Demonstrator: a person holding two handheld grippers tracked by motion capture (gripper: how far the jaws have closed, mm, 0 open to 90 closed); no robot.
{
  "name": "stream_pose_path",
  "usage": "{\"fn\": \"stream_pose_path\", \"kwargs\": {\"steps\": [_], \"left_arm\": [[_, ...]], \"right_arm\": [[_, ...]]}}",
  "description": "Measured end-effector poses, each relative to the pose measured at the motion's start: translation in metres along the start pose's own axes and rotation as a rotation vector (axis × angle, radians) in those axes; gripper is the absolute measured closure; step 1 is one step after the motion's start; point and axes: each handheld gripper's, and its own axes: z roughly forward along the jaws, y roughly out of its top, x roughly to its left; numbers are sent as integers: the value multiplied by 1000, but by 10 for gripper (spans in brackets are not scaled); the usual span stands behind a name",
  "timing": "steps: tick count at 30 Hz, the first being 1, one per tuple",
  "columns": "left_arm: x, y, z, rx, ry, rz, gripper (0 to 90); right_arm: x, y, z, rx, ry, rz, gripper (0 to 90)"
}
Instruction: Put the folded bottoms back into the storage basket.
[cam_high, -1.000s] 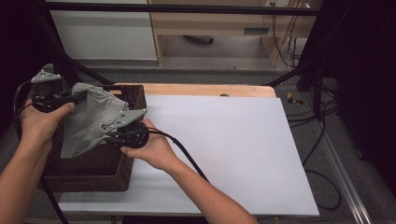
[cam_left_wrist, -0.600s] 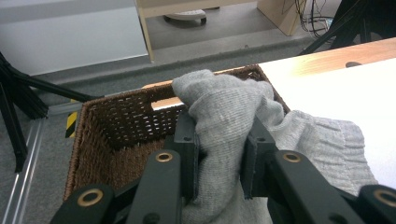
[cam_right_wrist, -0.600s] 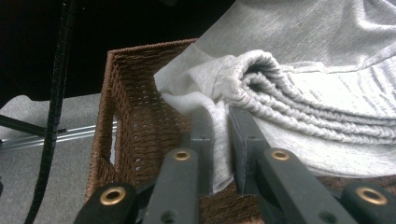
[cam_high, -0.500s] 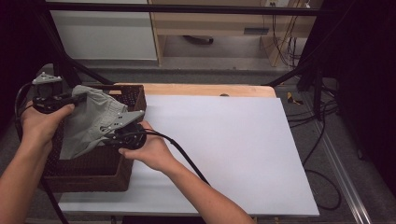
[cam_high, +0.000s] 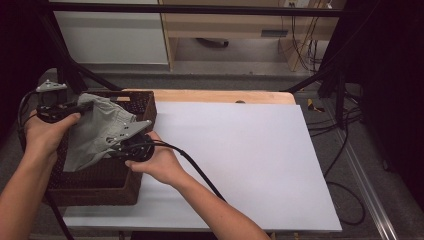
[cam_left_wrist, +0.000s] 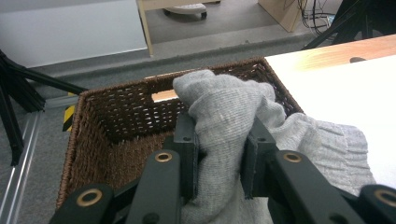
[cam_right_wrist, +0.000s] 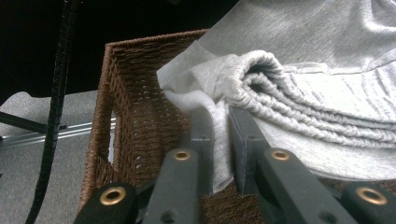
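Grey sweater (cam_high: 100, 132) hangs bunched above the brown wicker basket (cam_high: 145, 107) at the left end of the table (cam_high: 240, 150), caught between your two grippers. Your left gripper (cam_high: 60, 107), at the basket's far left corner, is clamped on a thick fold of the knit; in the left gripper view the cloth (cam_left_wrist: 224, 121) bulges up between the pads and spills to the right, over the basket's rim (cam_left_wrist: 121, 88). Your right gripper (cam_high: 132, 147), at the basket's right wall, is pinched tight on a thin edge of the same garment; in the right gripper view that edge (cam_right_wrist: 219, 126) runs straight down between the jaws, with the ribbed hem rolled just beside them and the basket's woven corner (cam_right_wrist: 112, 51) close on the left. Most of the sweater is inside the basket's outline (its lower end sinks toward the basket floor). To the right of the basket, the white sheet (cam_high: 250, 160) covering the table lies broad and bare as far as its right edge, with a strip of wood (cam_high: 215, 96) showing along the far side.
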Motion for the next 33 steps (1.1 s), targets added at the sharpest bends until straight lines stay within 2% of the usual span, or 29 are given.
{"fn": "stream_pose_path", "kwargs": {"steps": [11,17,19,21,22,24,25,31,33], "left_arm": [[0,-4,4,14,-2,7,714],[1,-2,8,4,-2,2,714],[1,-1,9,-1,0,5,712],[2,-1,13,-4,20,10,687],[2,-2,16,1,34,11,654],[4,-4,21,16,39,-6,526],[4,-5,21,-2,39,-20,471],[2,-7,21,-8,35,-35,409],[0,-6,21,-12,32,-29,405]], "right_arm": [[2,-3,5,10,1,1,811],[0,-3,6,17,-12,5,811],[-2,-4,7,18,-18,8,810],[-3,-5,9,26,-19,13,799],[-3,-5,11,42,-23,15,768],[-4,-9,14,97,-24,38,584],[-3,-11,14,111,-38,37,545],[-5,-13,-4,76,-63,54,440],[-6,-12,-10,62,-73,61,439]]}}
